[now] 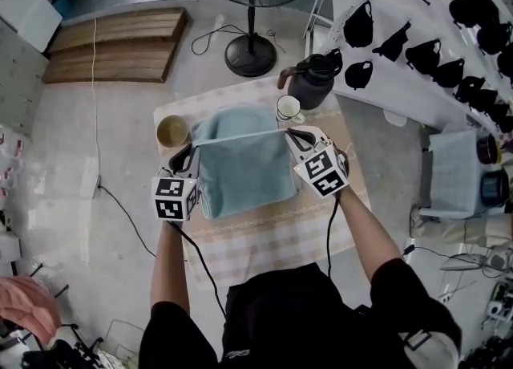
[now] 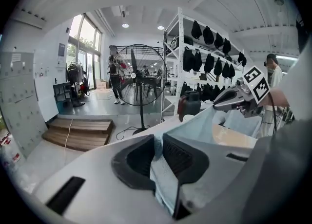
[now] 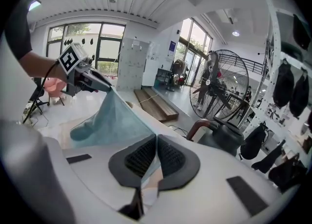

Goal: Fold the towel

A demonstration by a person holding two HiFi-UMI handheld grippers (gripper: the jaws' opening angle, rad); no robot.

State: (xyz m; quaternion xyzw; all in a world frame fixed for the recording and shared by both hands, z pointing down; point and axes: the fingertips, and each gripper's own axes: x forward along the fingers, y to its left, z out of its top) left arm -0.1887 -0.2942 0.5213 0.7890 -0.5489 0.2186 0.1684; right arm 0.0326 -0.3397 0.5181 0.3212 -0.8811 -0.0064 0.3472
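Item: light blue terry-cloth towel [image 1: 240, 168], over the checked beige tablecloth [image 1: 272, 231], centre. We hold its far edge taut: left gripper [image 1: 190, 152] and right gripper [image 1: 292, 135] each pinch a corner. Step: fold-over, seemingly halfway. Next: lay this edge squarely on the opposite one.

Both grippers are over the table [image 1: 337, 199]. The left gripper [image 1: 191, 151] has one corner of the light blue towel [image 1: 240, 171] and the right gripper [image 1: 292, 135] has the other. The edge between them is pulled straight, and the rest of the towel spreads on the checked tablecloth [image 1: 272, 235]. A tan bowl [image 1: 171, 131] sits just left of the towel. A white mug [image 1: 288, 108] is near the right gripper, with a dark jug [image 1: 314, 83] behind it. The fan base [image 1: 250, 54] is on the floor beyond, and a wooden pallet [image 1: 116, 42] lies far left.
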